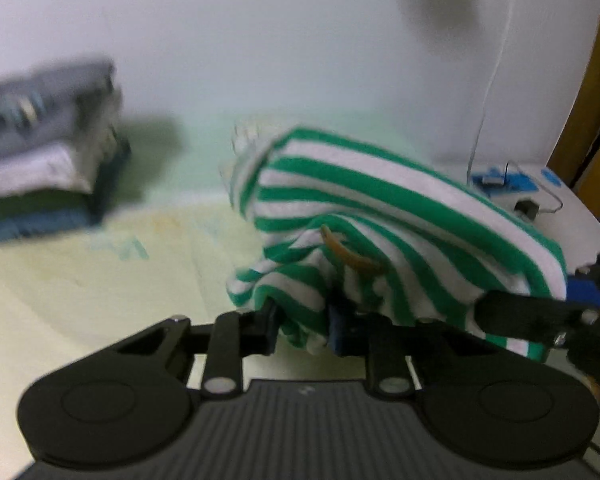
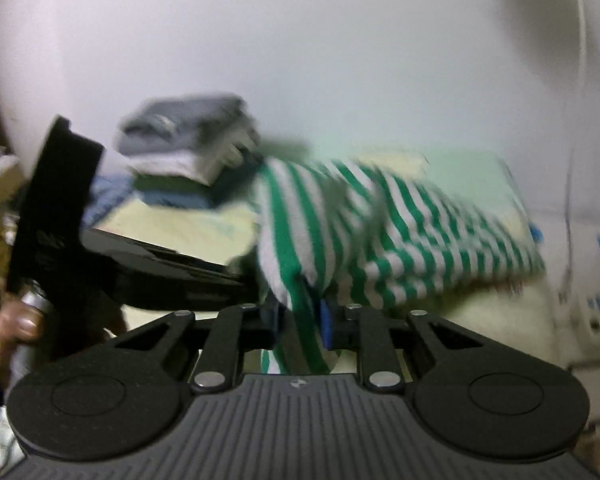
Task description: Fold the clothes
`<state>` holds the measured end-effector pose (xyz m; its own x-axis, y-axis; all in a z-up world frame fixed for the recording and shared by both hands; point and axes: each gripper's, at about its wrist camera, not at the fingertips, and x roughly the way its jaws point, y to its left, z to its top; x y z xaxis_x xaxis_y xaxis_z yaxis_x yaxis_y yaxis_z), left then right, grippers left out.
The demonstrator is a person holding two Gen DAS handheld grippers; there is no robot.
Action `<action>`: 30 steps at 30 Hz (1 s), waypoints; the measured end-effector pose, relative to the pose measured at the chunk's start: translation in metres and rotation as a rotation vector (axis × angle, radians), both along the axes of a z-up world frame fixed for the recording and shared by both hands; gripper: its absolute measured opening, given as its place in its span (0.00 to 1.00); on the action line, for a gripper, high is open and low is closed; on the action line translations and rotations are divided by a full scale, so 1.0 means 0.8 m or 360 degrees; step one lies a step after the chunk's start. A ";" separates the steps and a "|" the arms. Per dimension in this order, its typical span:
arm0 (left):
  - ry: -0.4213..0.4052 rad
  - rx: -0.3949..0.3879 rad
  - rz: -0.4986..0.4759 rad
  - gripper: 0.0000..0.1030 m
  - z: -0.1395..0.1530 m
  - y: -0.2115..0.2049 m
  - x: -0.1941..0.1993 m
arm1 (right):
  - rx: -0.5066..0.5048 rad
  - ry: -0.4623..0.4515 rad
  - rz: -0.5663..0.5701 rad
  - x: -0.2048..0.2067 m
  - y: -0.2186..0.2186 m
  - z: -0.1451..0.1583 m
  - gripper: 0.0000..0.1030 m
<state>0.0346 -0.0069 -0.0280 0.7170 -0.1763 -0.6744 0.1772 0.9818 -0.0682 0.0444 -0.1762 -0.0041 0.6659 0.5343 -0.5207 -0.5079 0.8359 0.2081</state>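
A: Start at your left. What is there?

B: A stack of folded clothes (image 1: 48, 160) sits at the far left of the desk (image 1: 100, 280), near the wall. Those pieces lie folded already.

A: And the middle?

B: Your left tool (image 1: 302, 326) is clamped on a bunched edge of the green striped shirt (image 1: 364, 208). The shirt is lifted and rumpled, not flat, so you have it mid-handling. Whether you are spreading it out or carrying a fold across, the blur won't let me say.

A: My right side?

B: Your right tool (image 2: 300, 320) pinches another edge of the same shirt, which trails down onto the desk beyond it.

A: What does each camera add?

B: The left one shows a small blue gadget (image 1: 500, 182) with wires at the far right. The right one shows your hand (image 2: 10, 330) on the left tool's handle, and some blue cloth (image 2: 108, 196) lying beside the stack.
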 end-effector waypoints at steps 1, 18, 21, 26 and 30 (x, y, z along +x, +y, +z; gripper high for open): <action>-0.0028 -0.0004 0.0001 0.20 0.010 0.007 -0.009 | 0.0050 -0.0021 0.0029 -0.007 0.001 0.011 0.19; 0.0062 0.0002 0.0066 0.23 0.029 0.250 -0.141 | 0.0200 -0.0006 0.0111 -0.119 0.145 0.067 0.25; 0.0059 0.0066 -0.0076 0.61 0.012 0.247 -0.162 | 0.0016 0.0136 -0.0263 -0.114 0.132 0.029 0.46; 0.0101 0.0104 -0.0326 0.81 0.003 0.206 -0.179 | -0.0012 0.0314 -0.0791 -0.097 0.074 -0.016 0.72; 0.0121 0.0204 -0.0442 0.98 -0.009 0.166 -0.178 | 0.0135 0.0456 -0.1102 -0.065 0.020 -0.049 0.74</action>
<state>-0.1076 0.1262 -0.0354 0.6000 -0.2682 -0.7537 0.4388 0.8981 0.0297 -0.0075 -0.1598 -0.0435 0.7090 0.0887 -0.6996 0.2117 0.9196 0.3311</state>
